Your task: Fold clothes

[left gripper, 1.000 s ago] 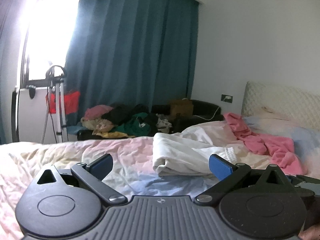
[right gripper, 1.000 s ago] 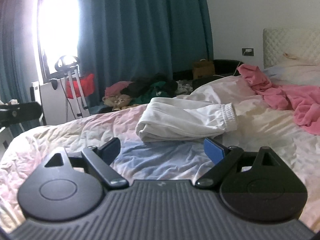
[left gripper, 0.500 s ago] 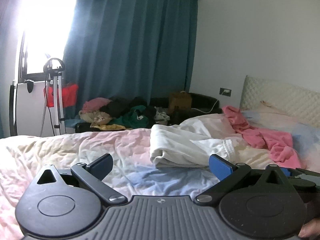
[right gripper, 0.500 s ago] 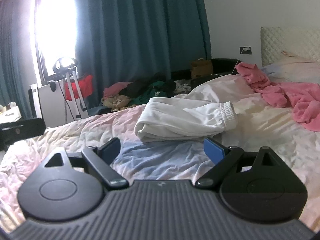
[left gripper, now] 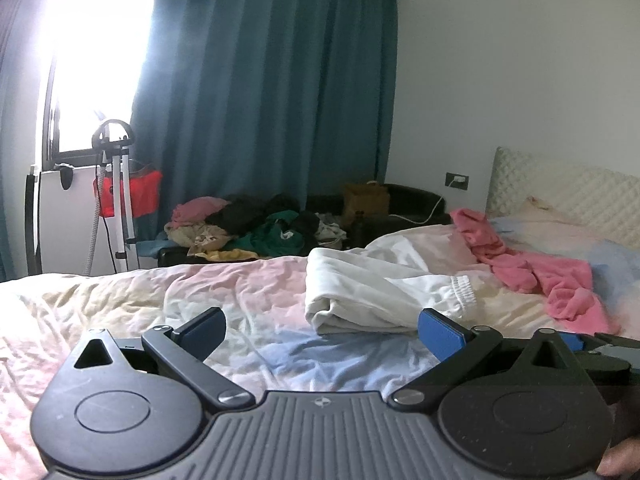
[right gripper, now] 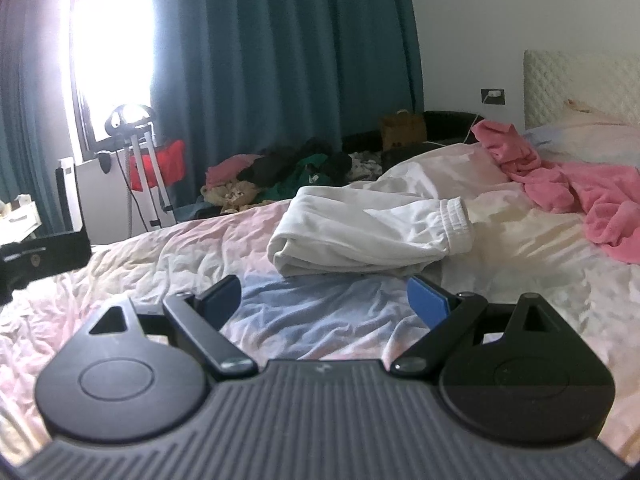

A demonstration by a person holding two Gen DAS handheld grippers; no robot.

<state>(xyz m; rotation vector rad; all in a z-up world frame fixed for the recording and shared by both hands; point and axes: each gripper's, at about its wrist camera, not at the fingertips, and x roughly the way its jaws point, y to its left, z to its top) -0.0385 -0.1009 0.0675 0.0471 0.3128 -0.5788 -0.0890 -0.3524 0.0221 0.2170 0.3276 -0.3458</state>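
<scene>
The white garment [left gripper: 380, 296] lies on the bed [left gripper: 224, 292], folded over into a thick bundle with its doubled edge toward the cameras and an elasticated cuff or waistband [right gripper: 456, 216] at the right end; it looks like sweatpants or a sweatshirt, though which one cannot be told. It rests just beyond both grippers, roughly centred between them, which suits a two-handed fold: each side can reach one end. Judging by the stacked layers, it seems already folded at least once, so it may be finished or need one more fold.

The left gripper [left gripper: 320, 330] hovers low over the sheet with its jaws spread wide and nothing between them; the garment's near edge sits just past the tips. The right gripper [right gripper: 324, 300] is held the same way, jaws wide apart and empty, a little short of the bundle. Neither touches the cloth. A fingertip of the person's hand [left gripper: 620, 460] shows at the lower right corner of the left wrist view.

Further out, a pink garment [right gripper: 580, 188] lies crumpled near the pillow and quilted headboard [left gripper: 568, 192], well apart from the white one and probably next in line. Beyond the bed, a pile of mixed clothes [left gripper: 248, 228] sits by the teal curtain [left gripper: 260, 100], with a garment steamer on a stand [left gripper: 114, 200] at the bright window. A wall socket [right gripper: 493, 96] holds a plug.

No brand or readable writing shows; only a small round emblem [left gripper: 319, 402] on each gripper body, too small to read.
</scene>
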